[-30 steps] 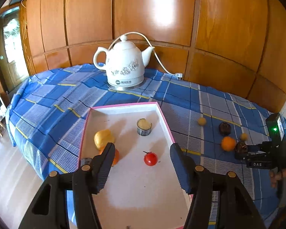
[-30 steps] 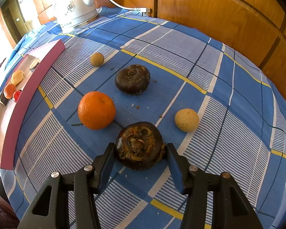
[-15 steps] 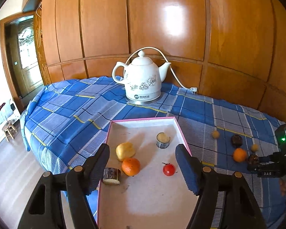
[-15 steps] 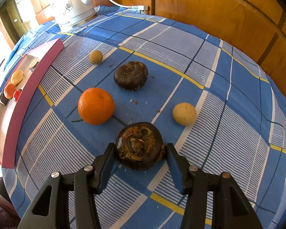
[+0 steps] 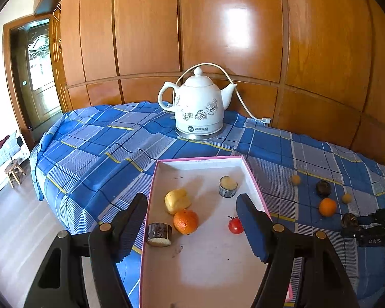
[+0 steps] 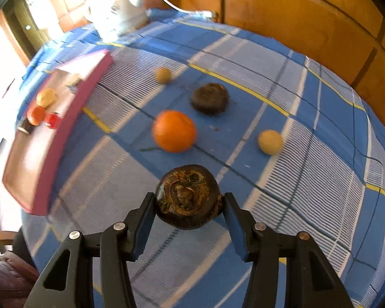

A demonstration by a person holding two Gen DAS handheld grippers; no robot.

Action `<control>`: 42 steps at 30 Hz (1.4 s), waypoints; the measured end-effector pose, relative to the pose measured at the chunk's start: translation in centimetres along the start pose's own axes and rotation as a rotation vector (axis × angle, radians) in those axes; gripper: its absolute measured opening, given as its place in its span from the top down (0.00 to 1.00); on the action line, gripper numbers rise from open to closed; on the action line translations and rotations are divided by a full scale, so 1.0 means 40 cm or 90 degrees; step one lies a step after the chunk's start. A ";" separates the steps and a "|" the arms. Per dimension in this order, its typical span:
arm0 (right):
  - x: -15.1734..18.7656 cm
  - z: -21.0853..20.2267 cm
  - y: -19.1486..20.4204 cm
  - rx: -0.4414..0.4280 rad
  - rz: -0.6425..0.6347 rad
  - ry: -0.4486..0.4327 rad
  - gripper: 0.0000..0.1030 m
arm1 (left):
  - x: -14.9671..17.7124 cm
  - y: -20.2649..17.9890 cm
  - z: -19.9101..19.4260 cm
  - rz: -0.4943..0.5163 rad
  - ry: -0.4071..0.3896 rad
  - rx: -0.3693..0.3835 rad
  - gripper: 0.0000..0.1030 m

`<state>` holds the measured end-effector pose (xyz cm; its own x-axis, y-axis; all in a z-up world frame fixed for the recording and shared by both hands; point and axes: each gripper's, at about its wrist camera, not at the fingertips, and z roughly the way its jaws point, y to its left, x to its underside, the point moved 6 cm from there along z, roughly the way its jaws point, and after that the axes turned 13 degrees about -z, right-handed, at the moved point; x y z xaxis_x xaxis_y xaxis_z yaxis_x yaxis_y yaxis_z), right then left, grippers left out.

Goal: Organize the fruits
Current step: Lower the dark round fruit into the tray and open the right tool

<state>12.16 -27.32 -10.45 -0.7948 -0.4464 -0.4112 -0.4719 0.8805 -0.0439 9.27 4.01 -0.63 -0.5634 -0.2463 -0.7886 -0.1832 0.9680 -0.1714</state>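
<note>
Right tool [image 6: 189, 206] clamped on a dark brown, flattened round fruit [image 6: 188, 197] - both pads touching its sides, above the blue plaid tablecloth [image 6: 308, 154]. Just beyond on the cloth: 1 orange [image 6: 174, 131], a 2nd dark fruit [image 6: 210, 98], 2 small tan balls [image 6: 270, 142]. Left tool [image 5: 192, 223] wide, nothing between its pads, hovering over the pink-rimmed white tray [image 5: 252, 177] - inside it a yellow fruit [image 5: 177, 200], an orange [image 5: 185, 221], a red tomato [image 5: 235, 225], 2 short cylinder pieces [image 5: 159, 234]. White floral kettle [image 5: 199, 107] behind the tray.
</note>
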 end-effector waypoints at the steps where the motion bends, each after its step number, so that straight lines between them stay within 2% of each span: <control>1: -0.008 -0.005 0.014 -0.006 -0.004 -0.007 0.48 | 0.000 0.000 -0.001 0.000 0.000 0.000 0.30; 9: -0.106 -0.046 0.184 -0.078 -0.065 -0.068 0.48 | -0.002 0.008 -0.002 -0.009 -0.001 0.001 0.30; 11: -0.143 -0.047 0.239 -0.097 -0.085 -0.080 0.48 | -0.005 0.017 -0.001 -0.017 0.000 0.003 0.26; 13: -0.176 -0.039 0.289 -0.110 -0.100 -0.087 0.48 | -0.009 0.032 -0.004 -0.030 -0.005 0.003 0.23; 18: -0.248 -0.018 0.398 -0.143 -0.137 -0.099 0.48 | -0.016 0.085 -0.002 -0.049 -0.013 -0.024 0.22; 21: -0.280 0.014 0.445 -0.163 -0.146 -0.086 0.48 | -0.014 0.124 0.003 -0.064 -0.009 -0.042 0.22; 27: -0.289 0.102 0.469 -0.133 -0.149 -0.038 0.48 | 0.002 0.161 0.012 -0.076 0.003 -0.054 0.22; 32: -0.272 0.070 0.471 -0.157 -0.147 -0.068 0.37 | 0.011 0.148 0.018 -0.071 0.009 -0.045 0.22; 42: -0.239 -0.011 0.426 -0.125 -0.133 -0.106 0.37 | 0.034 0.091 0.013 -0.036 0.022 -0.022 0.22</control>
<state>11.57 -8.13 -6.89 -0.6075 -0.5677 -0.5556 -0.6956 0.7180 0.0270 8.26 7.22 -2.62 -0.5787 -0.3027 -0.7573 -0.2429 0.9504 -0.1943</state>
